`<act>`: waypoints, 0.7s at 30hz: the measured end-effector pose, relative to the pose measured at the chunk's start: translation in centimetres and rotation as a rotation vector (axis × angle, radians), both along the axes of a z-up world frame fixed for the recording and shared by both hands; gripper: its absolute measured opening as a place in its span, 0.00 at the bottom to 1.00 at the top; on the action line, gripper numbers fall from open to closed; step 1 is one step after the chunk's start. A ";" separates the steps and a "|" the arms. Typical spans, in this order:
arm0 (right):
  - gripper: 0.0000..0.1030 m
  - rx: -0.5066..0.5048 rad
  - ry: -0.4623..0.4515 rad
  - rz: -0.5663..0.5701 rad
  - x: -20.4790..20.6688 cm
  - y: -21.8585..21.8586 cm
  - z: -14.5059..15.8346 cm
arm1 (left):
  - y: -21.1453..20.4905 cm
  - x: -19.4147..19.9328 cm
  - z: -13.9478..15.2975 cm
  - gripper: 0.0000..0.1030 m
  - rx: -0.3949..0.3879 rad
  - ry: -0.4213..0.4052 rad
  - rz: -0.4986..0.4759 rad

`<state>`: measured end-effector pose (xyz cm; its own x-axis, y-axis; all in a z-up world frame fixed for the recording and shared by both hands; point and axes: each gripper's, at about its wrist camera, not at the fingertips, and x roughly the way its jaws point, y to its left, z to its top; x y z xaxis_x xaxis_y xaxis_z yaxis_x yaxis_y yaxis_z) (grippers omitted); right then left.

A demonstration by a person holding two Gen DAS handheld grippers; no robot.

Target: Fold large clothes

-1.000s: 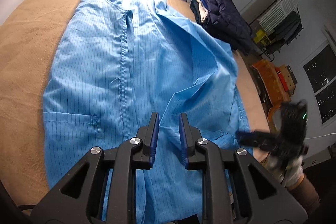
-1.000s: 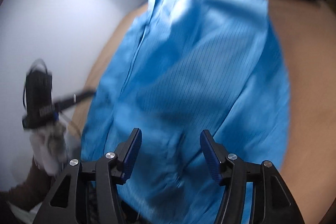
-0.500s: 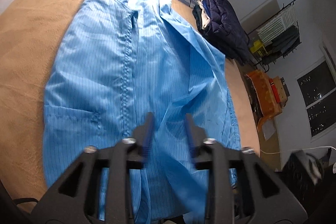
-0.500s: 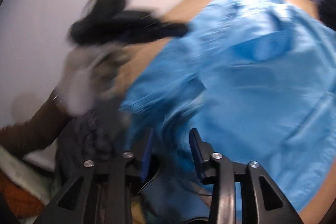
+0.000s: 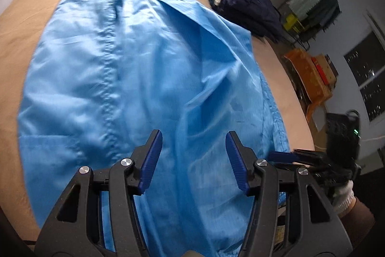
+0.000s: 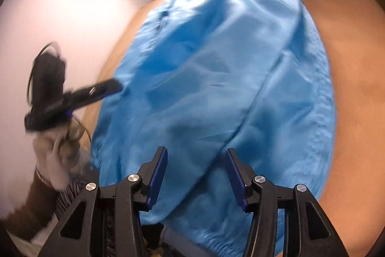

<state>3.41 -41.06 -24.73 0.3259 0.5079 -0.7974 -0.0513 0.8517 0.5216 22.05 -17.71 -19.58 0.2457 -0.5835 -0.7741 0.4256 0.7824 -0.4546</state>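
A bed (image 5: 14,16) covered in a tan blanket fills most of both views, and it carries everything else. Spread across it lies the large blue garment (image 5: 134,78), a shiny, thin coat with a front placket running down its length and its collar at the far end, toward the patterned bedding at the head of the bed. One sleeve or side panel is folded in over the body, making a diagonal ridge across the cloth; the near hem, gathered at its edge, hangs off the near side of the bed in the right wrist view (image 6: 216,93).

A pile of dark navy clothing (image 5: 245,1) sits on the far right part of the bed, just beside the garment's upper edge. Past the bed, against the wall, stand a clothes rack (image 5: 315,4) and an orange chair (image 5: 305,81) stacked with boxes, next to a dark window (image 5: 365,69).

The left tongs (image 5: 193,158) hover over the lower middle of the garment with their blue-padded fingers spread wide and nothing between them. The right tongs (image 6: 196,175) are likewise spread apart above the near hem, holding nothing. In the left wrist view the right tongs (image 5: 284,157) show at the garment's right edge, in a white-gloved hand; in the right wrist view the left tongs (image 6: 105,88) show blurred at the garment's left edge.
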 end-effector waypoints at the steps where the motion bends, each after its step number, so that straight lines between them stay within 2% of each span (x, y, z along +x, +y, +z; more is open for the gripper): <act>1: 0.51 0.011 0.013 -0.009 -0.1 -0.1 -0.3 | -0.4 0.1 0.0 0.54 0.008 -0.003 -0.009; 5: 0.47 0.027 0.062 -0.021 0.8 -0.4 -2.1 | -2.2 0.8 -0.8 0.53 0.065 -0.025 -0.026; 6: 0.38 0.033 0.064 -0.022 0.9 -0.1 -2.3 | -2.2 1.1 -1.1 0.43 0.067 -0.017 -0.024; 7: 0.22 0.037 0.066 -0.024 1.1 0.0 -2.4 | -2.3 1.4 -1.4 0.22 0.067 -0.004 -0.024; 9: 0.01 0.075 0.076 -0.029 1.2 0.0 -2.7 | -2.2 1.8 -1.9 0.04 0.054 0.028 -0.028; 14: 0.00 0.024 -0.015 -0.044 0.4 0.4 -0.3 | -0.7 1.6 -2.3 0.01 -0.011 0.090 -0.018; 18: 0.00 0.065 -0.069 -0.071 -0.5 -1.2 2.4 | 0.4 0.7 -3.3 0.00 -0.088 0.194 -0.010; 19: 0.00 0.063 -0.077 -0.075 -0.8 -1.8 2.8 | 0.3 0.1 -3.6 0.00 -0.093 0.220 -0.018; 21: 0.00 0.050 -0.087 -0.084 -1.4 -3.1 3.6 | -0.6 -1.4 -4.0 0.00 -0.057 0.219 -0.065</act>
